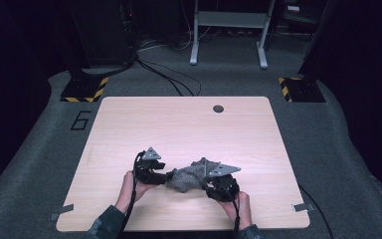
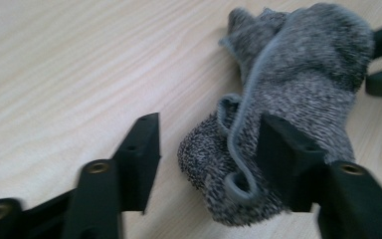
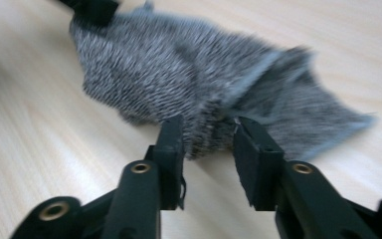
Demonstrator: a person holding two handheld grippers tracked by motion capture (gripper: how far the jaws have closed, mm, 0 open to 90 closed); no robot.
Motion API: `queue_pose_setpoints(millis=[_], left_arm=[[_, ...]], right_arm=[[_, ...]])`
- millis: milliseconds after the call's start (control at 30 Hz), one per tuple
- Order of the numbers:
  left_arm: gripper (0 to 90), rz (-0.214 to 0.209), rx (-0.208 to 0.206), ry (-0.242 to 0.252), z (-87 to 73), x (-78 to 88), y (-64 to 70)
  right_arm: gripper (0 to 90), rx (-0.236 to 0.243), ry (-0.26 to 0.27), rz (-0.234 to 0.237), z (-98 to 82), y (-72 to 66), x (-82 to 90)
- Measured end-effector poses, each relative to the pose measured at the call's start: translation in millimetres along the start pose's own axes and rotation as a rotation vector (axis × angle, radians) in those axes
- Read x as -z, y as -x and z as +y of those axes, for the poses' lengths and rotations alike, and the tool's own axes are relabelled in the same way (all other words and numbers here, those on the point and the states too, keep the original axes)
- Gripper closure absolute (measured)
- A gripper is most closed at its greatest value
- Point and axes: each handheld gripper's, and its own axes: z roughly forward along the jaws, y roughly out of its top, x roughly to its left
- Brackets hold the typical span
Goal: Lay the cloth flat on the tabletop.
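step: working the bunched grey sock (image 1: 189,178), near the table's (image 1: 129,119) front edge | left gripper (image 2: 206,149): jaws apart, straddling one end, no squeeze | right gripper (image 3: 208,142): jaws parted at its edge, no bite | next: I'd close on both ends, then pull it flat

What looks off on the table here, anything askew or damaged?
Only the grey marled knit sock: it lies crumpled in a bunched heap on the light wooden table, its paler cuff edge looping loose. No damage is visible. Both grippers flank it with jaws parted.
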Motion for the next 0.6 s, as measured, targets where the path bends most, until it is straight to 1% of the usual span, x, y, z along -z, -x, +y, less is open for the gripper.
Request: queue_pose_setpoints(millis=[33,67,133,200,233,267,300,333,367,400,433,467,500,533,567,600], left_arm=[[36.6,-0.007,-0.006,0.003,2.9,1.8,1.6],[34.6,-0.012,0.001,0.011,5.6,2.6,4.2],[33.1,-0.023,-0.018,0.027,11.7,2.6,7.1],[32.5,-0.031,-0.039,0.027,18.6,-0.6,10.6],[31.5,-0.036,-0.048,0.020,22.4,-3.3,12.9],[31.4,-0.042,-0.060,0.017,25.9,-6.7,15.6],[31.5,-0.045,-0.074,0.011,29.4,-10.5,18.9],[31.4,-0.053,-0.101,-0.003,33.3,-15.7,22.5],[31.1,-0.038,-0.121,-0.024,35.3,-20.3,26.8],[30.7,-0.018,-0.147,-0.041,36.1,-24.1,30.0],[30.5,-0.013,-0.161,-0.060,36.1,-27.8,32.5],[30.5,-0.025,-0.164,-0.081,34.2,-33.2,34.6],[30.9,-0.021,-0.160,-0.092,31.5,-36.9,35.6],[32.7,-0.012,-0.160,-0.098,29.2,-39.1,35.9],[35.1,-0.023,-0.158,-0.104,25.8,-40.7,34.7],[40.9,-0.021,-0.147,-0.098,22.9,-41.4,34.0]], right_arm=[[63.0,-0.020,0.016,0.003,2.6,4.7,4.7],[61.8,-0.030,0.032,0.003,5.1,10.2,9.0],[60.0,-0.059,0.066,0.002,10.3,20.3,15.7],[59.2,-0.103,0.083,-0.001,16.1,31.9,16.4],[58.7,-0.126,0.078,-0.012,19.3,37.5,14.0],[58.6,-0.140,0.071,-0.015,22.4,42.9,10.2],[58.6,-0.153,0.052,-0.026,25.2,47.3,5.3],[58.6,-0.155,0.036,-0.036,27.7,51.5,-1.1],[58.3,-0.171,0.014,-0.035,30.2,54.7,-9.6],[58.0,-0.176,-0.009,-0.034,32.0,56.6,-16.8],[58.0,-0.178,-0.025,-0.031,33.0,57.4,-21.8],[58.0,-0.179,-0.033,-0.027,33.7,57.4,-26.7],[58.0,-0.182,-0.052,-0.027,34.6,57.0,-34.0],[58.0,-0.173,-0.064,-0.023,35.0,56.9,-39.3],[58.3,-0.180,-0.074,-0.018,35.0,55.6,-42.6],[60.0,-0.168,-0.081,-0.017,34.9,54.7,-48.2]])
